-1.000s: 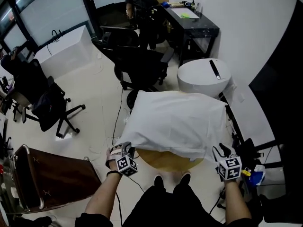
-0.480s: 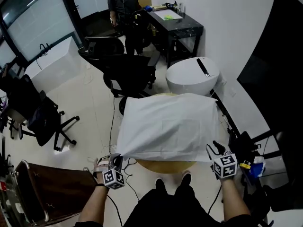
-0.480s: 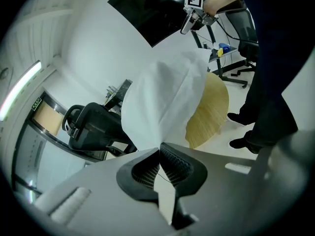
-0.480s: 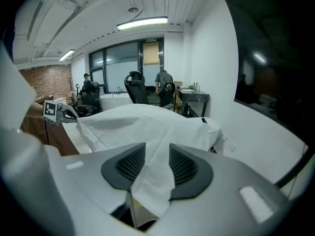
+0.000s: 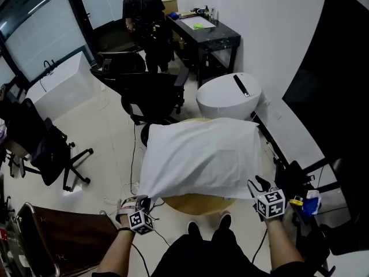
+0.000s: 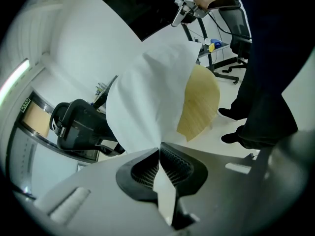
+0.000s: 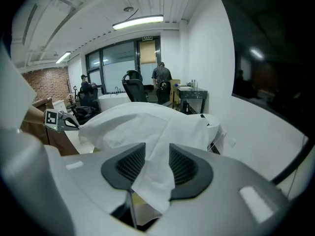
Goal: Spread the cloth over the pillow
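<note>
A white cloth lies over the pillow, whose bulk swells it, on a round wooden table. My left gripper is at the cloth's near left corner, off the table edge. In the left gripper view its jaws are shut on that corner, and the cloth stretches away from them. My right gripper is at the near right corner. Its jaws stand apart, and a fold of the cloth lies loosely between them, its end drooping below.
Black office chairs and a white round unit stand beyond the table. A person is at the black desk farther back. A brown case is at lower left, and a black stand is to the right.
My left gripper has shut on the cloth's near left corner and drawn it slightly down and left. The right gripper stays at its corner with its jaws unchanged.
</note>
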`<state>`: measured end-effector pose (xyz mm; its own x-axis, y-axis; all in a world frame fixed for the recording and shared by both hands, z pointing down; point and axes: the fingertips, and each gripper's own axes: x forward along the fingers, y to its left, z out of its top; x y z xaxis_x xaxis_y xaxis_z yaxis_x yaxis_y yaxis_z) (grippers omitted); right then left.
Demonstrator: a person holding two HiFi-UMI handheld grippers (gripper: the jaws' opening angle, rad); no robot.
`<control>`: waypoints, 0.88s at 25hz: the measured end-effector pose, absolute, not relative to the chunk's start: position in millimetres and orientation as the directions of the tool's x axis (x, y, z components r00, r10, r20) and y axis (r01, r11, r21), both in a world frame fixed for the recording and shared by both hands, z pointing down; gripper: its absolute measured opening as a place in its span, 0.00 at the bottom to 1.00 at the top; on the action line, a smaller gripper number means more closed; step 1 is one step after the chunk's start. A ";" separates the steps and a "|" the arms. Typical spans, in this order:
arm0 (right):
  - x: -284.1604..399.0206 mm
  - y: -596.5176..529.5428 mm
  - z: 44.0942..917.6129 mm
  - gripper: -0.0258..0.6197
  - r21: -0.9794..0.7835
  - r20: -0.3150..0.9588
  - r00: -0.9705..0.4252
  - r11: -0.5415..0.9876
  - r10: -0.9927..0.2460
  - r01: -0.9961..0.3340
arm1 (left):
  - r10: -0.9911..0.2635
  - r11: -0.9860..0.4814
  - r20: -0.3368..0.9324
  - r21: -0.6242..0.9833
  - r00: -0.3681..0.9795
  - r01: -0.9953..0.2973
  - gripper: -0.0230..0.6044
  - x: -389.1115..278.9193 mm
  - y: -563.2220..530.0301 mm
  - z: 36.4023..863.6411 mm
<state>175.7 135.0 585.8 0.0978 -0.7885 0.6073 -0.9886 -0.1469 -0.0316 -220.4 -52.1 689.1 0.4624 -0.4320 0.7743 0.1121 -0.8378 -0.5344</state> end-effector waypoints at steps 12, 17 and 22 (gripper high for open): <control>182.8 142.5 558.3 0.29 -0.062 0.557 0.111 -0.175 -0.823 -0.983 | -0.375 -0.922 0.733 -0.356 0.567 -0.149 0.34 -215.0 -76.4 653.4; 182.0 136.6 534.7 0.28 -0.102 0.504 0.109 -0.184 -0.857 -0.978 | -0.331 -0.944 0.569 -0.208 0.753 -0.257 0.34 -192.4 -63.3 589.9; 186.5 148.6 580.2 0.29 -0.024 0.612 0.121 -0.172 -0.781 -0.985 | -0.309 -0.944 0.518 -0.272 0.797 -0.189 0.34 -168.4 -46.8 566.2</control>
<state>186.5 148.6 580.2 0.1215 -0.7813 0.6122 -0.9848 -0.1720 -0.0241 -168.4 -46.8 566.2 0.7974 -0.3089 0.5185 -0.1889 -0.9436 -0.2718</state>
